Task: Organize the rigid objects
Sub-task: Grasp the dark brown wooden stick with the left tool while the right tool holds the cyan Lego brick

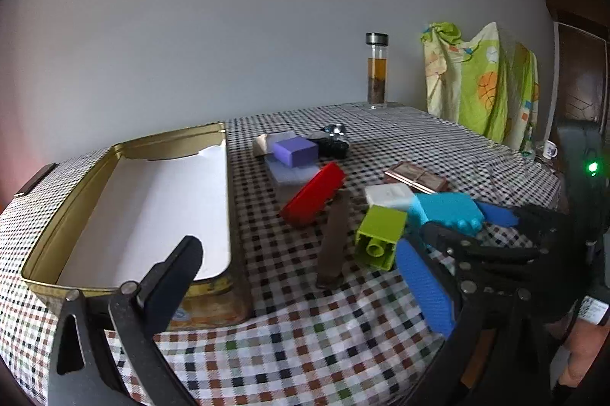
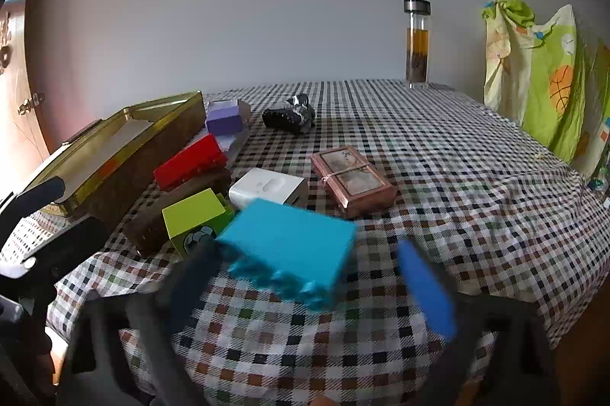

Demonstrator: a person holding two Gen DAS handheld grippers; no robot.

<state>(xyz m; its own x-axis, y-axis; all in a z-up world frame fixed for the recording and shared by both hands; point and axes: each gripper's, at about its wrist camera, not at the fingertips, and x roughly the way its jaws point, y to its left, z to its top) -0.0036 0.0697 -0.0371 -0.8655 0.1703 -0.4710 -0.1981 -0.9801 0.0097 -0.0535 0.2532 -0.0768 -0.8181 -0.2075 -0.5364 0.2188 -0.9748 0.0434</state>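
A cyan toy brick [image 2: 289,246] lies studs toward me between the fingers of my right gripper [image 2: 305,268], which stands open. Its dark finger is at the brick's left edge, and a gap shows before the blue pad [image 2: 427,291]. In the left wrist view the same brick [image 1: 446,209] sits with the right gripper [image 1: 469,227] around it. My left gripper [image 1: 305,276] is wide open and holds nothing, beside the near end of the open gold tin [image 1: 227,177], which holds only a white liner. A green brick [image 2: 194,215], red brick [image 2: 188,162] and white box [image 2: 267,188] lie close by.
A brown bar [image 1: 335,246], purple box [image 1: 295,150], copper card box [image 2: 354,181] and black-grey object [image 2: 289,118] lie on the checked tablecloth. A glass bottle [image 2: 417,44] stands at the back. A green cloth [image 2: 541,74] hangs at the right.
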